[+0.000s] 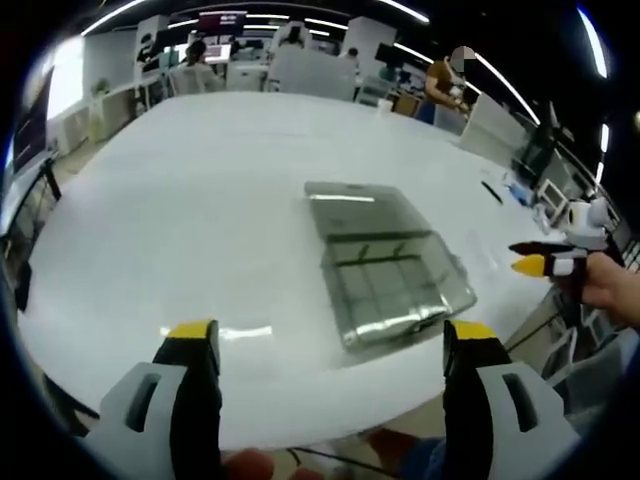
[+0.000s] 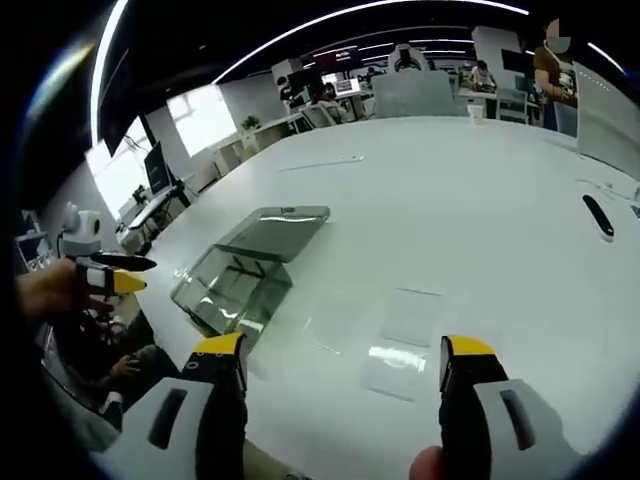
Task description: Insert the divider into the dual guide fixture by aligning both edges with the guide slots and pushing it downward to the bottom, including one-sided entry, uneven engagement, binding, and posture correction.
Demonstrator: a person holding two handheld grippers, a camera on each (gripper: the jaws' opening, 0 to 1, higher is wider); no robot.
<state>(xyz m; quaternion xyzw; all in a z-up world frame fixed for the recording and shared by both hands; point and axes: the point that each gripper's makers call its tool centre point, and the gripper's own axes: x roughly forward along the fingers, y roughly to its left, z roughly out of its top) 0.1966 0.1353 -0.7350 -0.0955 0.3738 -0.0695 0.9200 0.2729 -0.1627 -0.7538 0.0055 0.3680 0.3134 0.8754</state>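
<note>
A clear plastic box, the guide fixture (image 1: pixel 385 285), lies on the white table (image 1: pixel 200 210) with its lid (image 1: pixel 355 208) folded open behind it. My left gripper (image 1: pixel 330 332) hovers open just short of the box, nothing between its jaws. In the right gripper view the same fixture (image 2: pixel 235 285) sits to the left. Two clear flat divider sheets (image 2: pixel 408 318) lie on the table ahead of my right gripper (image 2: pixel 344 346), which is open and holds nothing. Each gripper enters the other's view: the right gripper (image 1: pixel 530 256) from the right, the left gripper (image 2: pixel 130 273) from the left.
A black pen-like object (image 2: pixel 597 215) lies far right on the table. The near table edge (image 1: pixel 330 425) runs just under my left jaws. People sit at desks with monitors (image 1: pixel 222 22) beyond the far edge, and one person stands at the back right.
</note>
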